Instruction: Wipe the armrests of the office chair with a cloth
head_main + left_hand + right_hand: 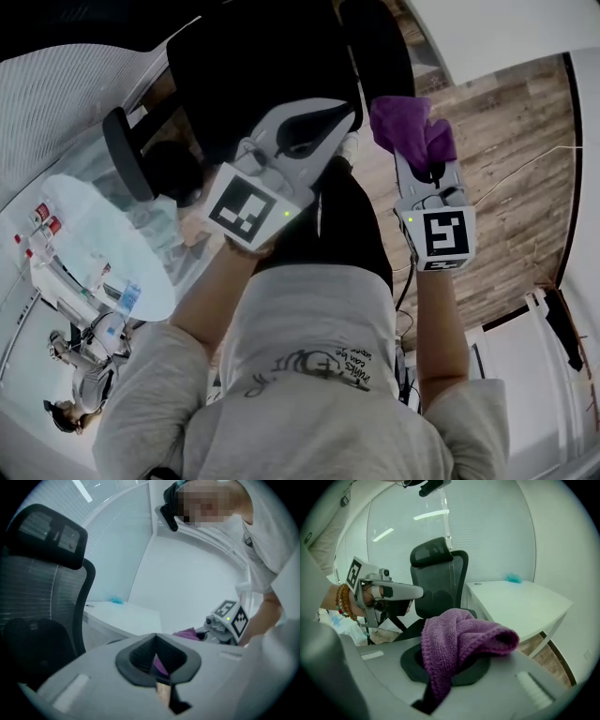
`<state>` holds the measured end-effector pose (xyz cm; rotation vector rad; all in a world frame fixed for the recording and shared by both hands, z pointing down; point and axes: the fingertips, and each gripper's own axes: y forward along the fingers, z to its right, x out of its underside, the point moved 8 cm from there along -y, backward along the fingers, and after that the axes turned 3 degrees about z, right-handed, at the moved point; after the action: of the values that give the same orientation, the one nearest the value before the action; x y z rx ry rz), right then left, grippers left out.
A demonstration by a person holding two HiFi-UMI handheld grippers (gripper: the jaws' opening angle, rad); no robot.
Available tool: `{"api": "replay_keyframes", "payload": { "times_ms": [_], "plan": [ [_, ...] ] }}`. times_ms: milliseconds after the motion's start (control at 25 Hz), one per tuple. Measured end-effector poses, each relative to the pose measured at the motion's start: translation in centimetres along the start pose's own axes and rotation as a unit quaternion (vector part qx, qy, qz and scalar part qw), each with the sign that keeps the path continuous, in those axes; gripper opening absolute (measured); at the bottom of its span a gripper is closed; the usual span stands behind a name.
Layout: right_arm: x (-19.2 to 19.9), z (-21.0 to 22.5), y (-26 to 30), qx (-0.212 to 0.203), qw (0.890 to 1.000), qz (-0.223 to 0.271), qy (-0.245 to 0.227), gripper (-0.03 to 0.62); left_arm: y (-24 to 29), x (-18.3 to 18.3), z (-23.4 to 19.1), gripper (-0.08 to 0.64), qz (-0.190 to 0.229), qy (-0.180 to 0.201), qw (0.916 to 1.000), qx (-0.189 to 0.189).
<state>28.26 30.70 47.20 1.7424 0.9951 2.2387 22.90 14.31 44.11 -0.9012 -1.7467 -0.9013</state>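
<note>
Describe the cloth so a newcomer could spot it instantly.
In front of the black mesh-back office chair, the person holds a grey tool in each hand. The purple knitted cloth is bunched in the right tool, clamped between its jaws. It is the only purple, soft thing here.

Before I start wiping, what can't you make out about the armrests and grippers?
Right gripper view: the cloth drapes the right gripper, hiding its jaws and the office chair seat.
Left gripper view: the left gripper blocks the chair below its backrest.
Head view: the left gripper and cloth overlap the chair; only one armrest reads clearly.
</note>
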Motion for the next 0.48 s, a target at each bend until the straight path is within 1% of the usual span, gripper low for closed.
{"api": "replay_keyframes", "payload": {
  "times_ms": [80,280,480],
  "plan": [
    [-1.8,0.1,-1.2,0.01,0.999,0.031,-0.001,0.031,-0.2,-1.7,0.6,0.0,0.009,0.006,0.9999,0.003],
    [-6.6,-0.6,-5.0,0.02,0.997,0.078,-0.012,0.031,-1.6,-6.6,2.1,0.0,0.021,0.017,0.9996,0.009],
    [-11.7,-1.1,-9.1,0.027,0.992,0.121,-0.013,0.031,-2.6,-12.3,4.1,0.0,0.042,0.046,0.9979,0.015]
  ]
}}
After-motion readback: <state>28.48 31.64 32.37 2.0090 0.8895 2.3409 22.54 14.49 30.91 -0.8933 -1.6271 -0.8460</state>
